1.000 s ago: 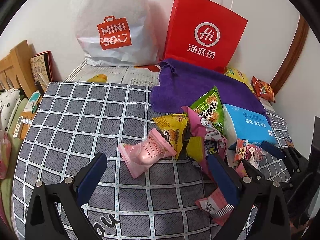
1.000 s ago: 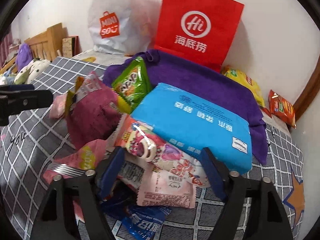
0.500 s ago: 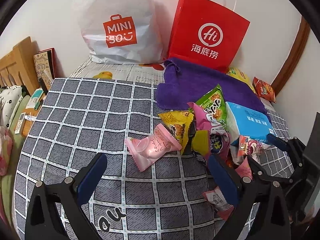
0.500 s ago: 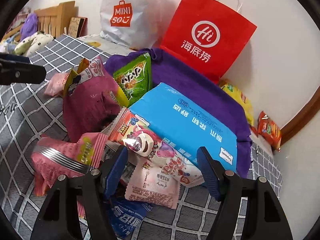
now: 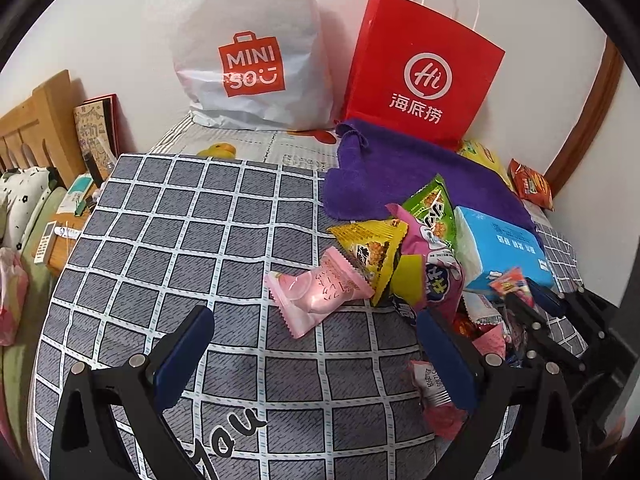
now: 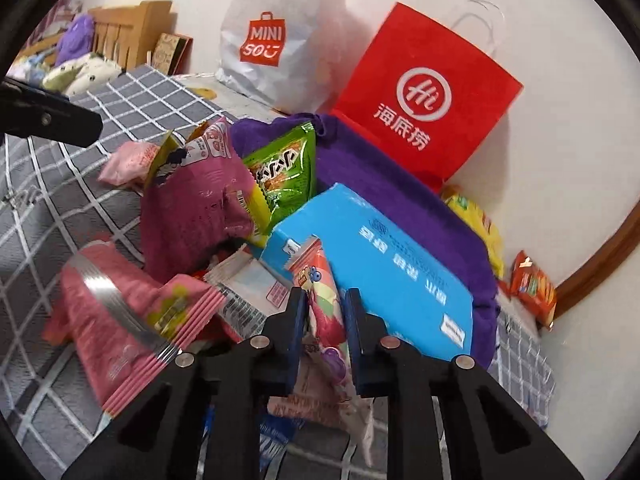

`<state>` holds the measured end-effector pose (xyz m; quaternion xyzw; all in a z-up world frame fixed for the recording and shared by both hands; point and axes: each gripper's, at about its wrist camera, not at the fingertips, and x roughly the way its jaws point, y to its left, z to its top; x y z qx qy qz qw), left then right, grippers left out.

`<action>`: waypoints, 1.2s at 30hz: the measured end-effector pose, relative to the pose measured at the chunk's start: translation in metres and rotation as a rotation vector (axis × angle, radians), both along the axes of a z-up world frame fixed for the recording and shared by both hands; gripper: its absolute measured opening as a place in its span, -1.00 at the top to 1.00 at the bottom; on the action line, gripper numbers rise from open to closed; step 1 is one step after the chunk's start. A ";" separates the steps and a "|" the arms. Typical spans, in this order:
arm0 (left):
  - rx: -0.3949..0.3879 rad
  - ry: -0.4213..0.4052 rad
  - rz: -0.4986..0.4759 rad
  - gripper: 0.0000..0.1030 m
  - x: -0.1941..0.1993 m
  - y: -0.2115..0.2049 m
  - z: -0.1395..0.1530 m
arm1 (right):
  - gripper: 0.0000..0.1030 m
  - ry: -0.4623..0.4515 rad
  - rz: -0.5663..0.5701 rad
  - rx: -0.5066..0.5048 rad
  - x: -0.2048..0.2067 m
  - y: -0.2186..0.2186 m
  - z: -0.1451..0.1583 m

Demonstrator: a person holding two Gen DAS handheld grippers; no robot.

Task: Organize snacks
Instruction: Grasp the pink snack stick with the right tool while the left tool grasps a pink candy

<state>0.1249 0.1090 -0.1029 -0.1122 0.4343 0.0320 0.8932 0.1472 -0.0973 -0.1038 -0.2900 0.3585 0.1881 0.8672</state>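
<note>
Snacks lie heaped on the checked bedspread point(image 5: 192, 248), and nearest of all is a slim pink character packet point(image 6: 320, 300) pinched between the blue pads of the right claw point(image 6: 325, 320), whose jaws have just been closing – they now press on its middle, the packet's top end sticking up past them. It looks light and crinkly, a soft film pouch that will bend and may slide, so a hold across the middle or on a crimped end seems best. The left claw point(image 5: 316, 356) hovers over the bedspread with jaws wide and nothing between them. Just beyond it lies a pale pink wrapped sweet point(image 5: 316, 290), then a yellow triangular bag point(image 5: 372, 244) and a green bag point(image 5: 432, 210) – all loose and easily crushed. A blue tissue pack point(image 6: 392, 272) rests behind, on a purple towel point(image 5: 400, 172). Farthest back, against the wall, stand a white shopping bag point(image 5: 252, 52) and a red paper bag point(image 5: 424, 76).
</note>
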 end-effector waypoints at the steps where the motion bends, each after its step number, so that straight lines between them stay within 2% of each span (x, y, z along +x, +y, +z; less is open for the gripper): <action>1: -0.004 0.001 0.001 -0.96 0.000 0.000 0.000 | 0.64 -0.005 -0.014 0.014 -0.001 -0.003 0.002; 7: -0.011 -0.001 -0.009 -0.96 0.000 -0.004 0.002 | 0.64 0.088 -0.118 0.192 0.001 -0.038 0.019; 9: -0.012 -0.003 -0.016 -0.96 0.000 -0.007 0.004 | 0.64 0.144 -0.160 0.267 0.001 -0.055 0.028; 14: -0.015 -0.009 -0.033 -0.96 0.002 -0.014 0.007 | 0.65 0.250 -0.231 0.378 -0.003 -0.087 0.034; 20: 0.002 -0.001 -0.048 -0.96 0.005 -0.023 0.009 | 0.57 0.292 -0.365 0.278 0.011 -0.098 0.006; 21: 0.007 -0.001 -0.049 -0.96 0.006 -0.024 0.010 | 0.47 0.305 -0.376 0.276 0.013 -0.101 0.001; 23: 0.015 0.002 -0.048 -0.96 0.006 -0.024 0.009 | 0.07 0.314 -0.385 0.280 0.014 -0.108 -0.001; 25: 0.019 0.008 -0.043 -0.96 0.007 -0.022 0.008 | -0.13 0.311 -0.376 0.301 0.011 -0.112 0.000; 30: 0.031 0.032 -0.026 -0.96 0.010 -0.014 0.002 | -0.14 0.312 -0.324 0.312 0.002 -0.112 -0.009; 31: 0.031 0.036 -0.023 -0.96 0.010 -0.013 0.001 | -0.12 0.310 -0.330 0.296 0.004 -0.111 -0.014; 33: 0.025 0.045 -0.018 -0.96 0.012 -0.011 -0.002 | 0.20 0.279 -0.370 0.237 0.006 -0.111 -0.025; 34: 0.024 0.048 -0.017 -0.96 0.013 -0.010 -0.003 | 0.43 0.283 -0.378 0.229 0.006 -0.112 -0.029; 35: 0.026 0.050 -0.016 -0.96 0.014 -0.010 -0.004 | 0.68 0.285 -0.369 0.275 0.007 -0.117 -0.028; 36: 0.034 0.056 -0.012 -0.96 0.016 -0.009 -0.006 | 0.70 0.291 -0.383 0.296 0.008 -0.122 -0.028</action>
